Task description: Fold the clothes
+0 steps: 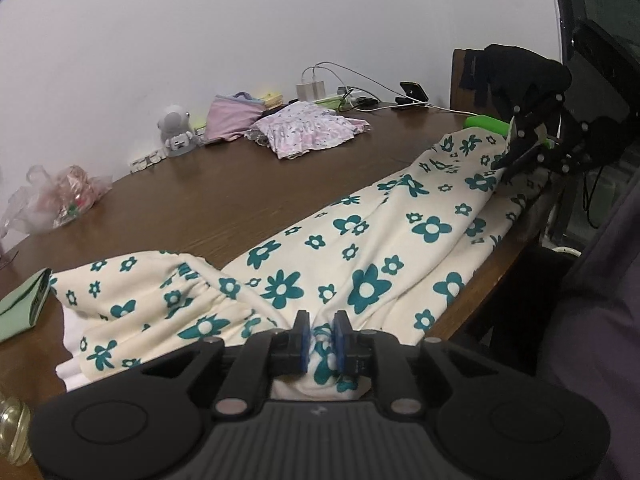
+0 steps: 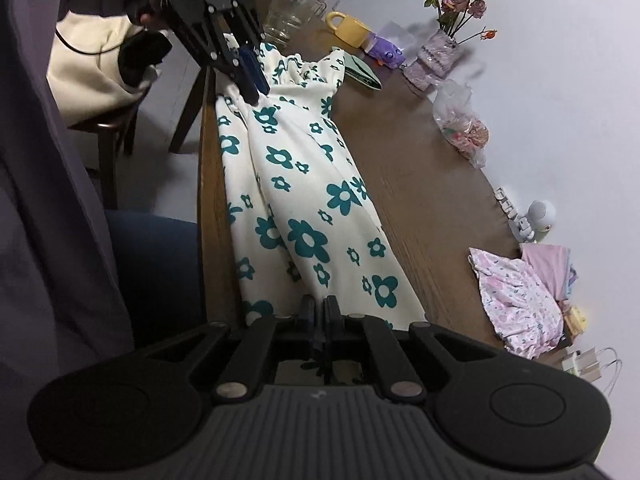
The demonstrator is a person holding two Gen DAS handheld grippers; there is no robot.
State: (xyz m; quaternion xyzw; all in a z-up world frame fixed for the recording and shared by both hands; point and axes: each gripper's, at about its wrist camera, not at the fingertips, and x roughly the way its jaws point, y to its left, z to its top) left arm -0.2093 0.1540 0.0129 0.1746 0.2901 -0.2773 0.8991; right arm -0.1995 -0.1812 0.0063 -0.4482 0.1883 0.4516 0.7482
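The left hand-held gripper (image 1: 320, 332) is closed on a bunched fold of the floral garment (image 1: 360, 248) near its gathered waistband end, cloth being pinched between the blue pads (image 1: 305, 340). The right hand-held gripper (image 2: 319, 312) is drawn nearly shut at the opposite, hem end, where a thin edge of the fabric appears to be nipped. Between the two, the garment is laid lengthwise along the near edge of the bench (image 1: 200, 200), one side drooping slightly over it. The cloth is judged light, soft and limp; sagging is to be expected wherever it is unsupported, so hold is best taken at corners or seams. Folded pink clothes (image 1: 308, 128) are stacked well apart.
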